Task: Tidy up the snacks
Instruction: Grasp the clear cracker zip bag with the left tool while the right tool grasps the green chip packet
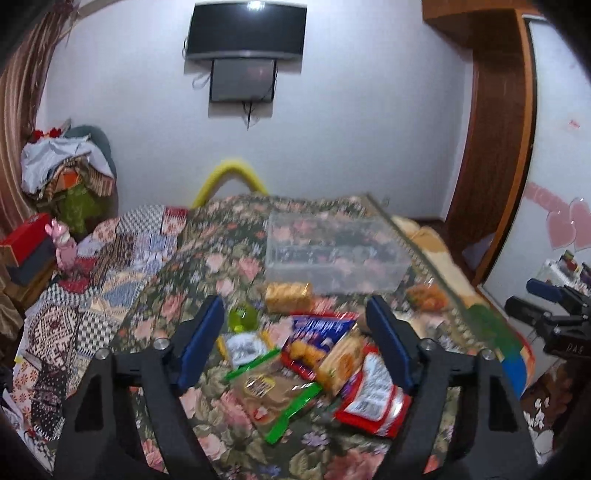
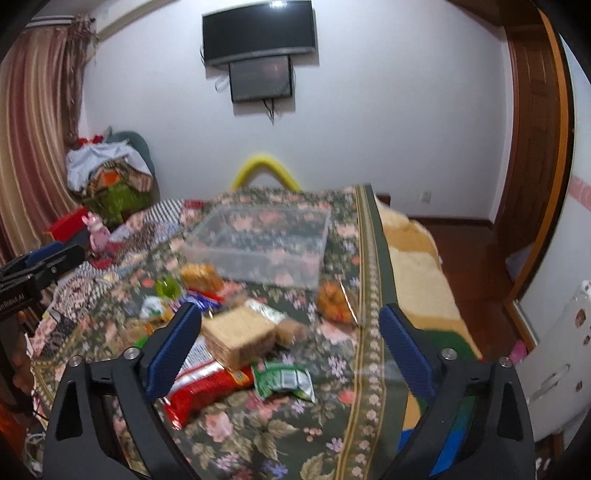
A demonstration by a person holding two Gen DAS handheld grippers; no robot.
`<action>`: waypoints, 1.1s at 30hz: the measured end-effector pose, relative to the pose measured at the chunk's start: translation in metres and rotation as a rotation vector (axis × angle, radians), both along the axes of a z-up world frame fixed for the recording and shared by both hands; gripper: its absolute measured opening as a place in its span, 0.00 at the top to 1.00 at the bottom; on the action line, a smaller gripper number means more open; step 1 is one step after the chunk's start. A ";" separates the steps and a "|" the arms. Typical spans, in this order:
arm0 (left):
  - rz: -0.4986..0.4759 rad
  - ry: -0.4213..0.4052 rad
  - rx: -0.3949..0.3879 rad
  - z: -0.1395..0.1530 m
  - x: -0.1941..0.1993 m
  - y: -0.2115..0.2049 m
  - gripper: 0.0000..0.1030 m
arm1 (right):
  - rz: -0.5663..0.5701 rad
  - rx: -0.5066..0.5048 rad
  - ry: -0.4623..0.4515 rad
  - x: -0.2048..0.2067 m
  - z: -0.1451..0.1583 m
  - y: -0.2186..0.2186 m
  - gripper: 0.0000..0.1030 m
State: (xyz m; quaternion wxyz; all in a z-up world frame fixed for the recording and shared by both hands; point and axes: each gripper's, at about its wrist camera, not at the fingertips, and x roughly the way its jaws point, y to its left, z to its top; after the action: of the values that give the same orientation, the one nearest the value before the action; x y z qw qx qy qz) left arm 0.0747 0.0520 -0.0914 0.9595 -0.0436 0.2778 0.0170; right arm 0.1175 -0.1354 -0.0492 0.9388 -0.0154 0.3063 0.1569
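While blur smears snack pile (image 1: 314,365), labels unreadable; clear bin (image 2: 258,247) beyond.

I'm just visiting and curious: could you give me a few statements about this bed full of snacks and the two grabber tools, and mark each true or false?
1. The clear plastic bin already holds snacks. False: it looks empty.
2. Both the left gripper and the right gripper are open and hold nothing. True.
3. A red snack bag lies on the floral blanket. True.
4. The television on the wall shows a bright picture. False: its screen is dark.
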 end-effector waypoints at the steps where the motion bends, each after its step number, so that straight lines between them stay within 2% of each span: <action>1: 0.000 0.020 -0.002 -0.005 0.003 0.002 0.29 | -0.001 0.001 0.014 0.003 -0.004 -0.003 0.11; 5: 0.014 0.115 0.009 -0.031 0.015 0.012 0.35 | -0.006 0.008 0.100 0.014 -0.022 -0.010 0.13; 15: -0.011 0.309 -0.050 -0.094 0.037 0.026 0.35 | -0.014 0.005 0.258 0.031 -0.065 -0.015 0.13; 21: -0.039 0.363 -0.094 -0.116 0.047 0.028 0.34 | 0.008 0.009 0.333 0.040 -0.083 -0.009 0.13; 23: -0.048 0.377 -0.101 -0.121 0.051 0.026 0.32 | 0.015 0.004 0.353 0.042 -0.088 -0.008 0.13; 27: -0.045 0.390 -0.097 -0.129 0.060 0.024 0.22 | 0.029 0.001 0.386 0.048 -0.097 -0.003 0.13; 33: -0.039 0.452 -0.140 -0.147 0.073 0.029 0.21 | 0.042 -0.019 0.402 0.050 -0.104 0.002 0.13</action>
State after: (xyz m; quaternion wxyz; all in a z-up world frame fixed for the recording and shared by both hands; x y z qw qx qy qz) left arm 0.1477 0.0813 -0.2384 0.8677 -0.1000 0.4868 -0.0117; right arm 0.1679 -0.1338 -0.1535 0.8550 0.0010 0.4887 0.1736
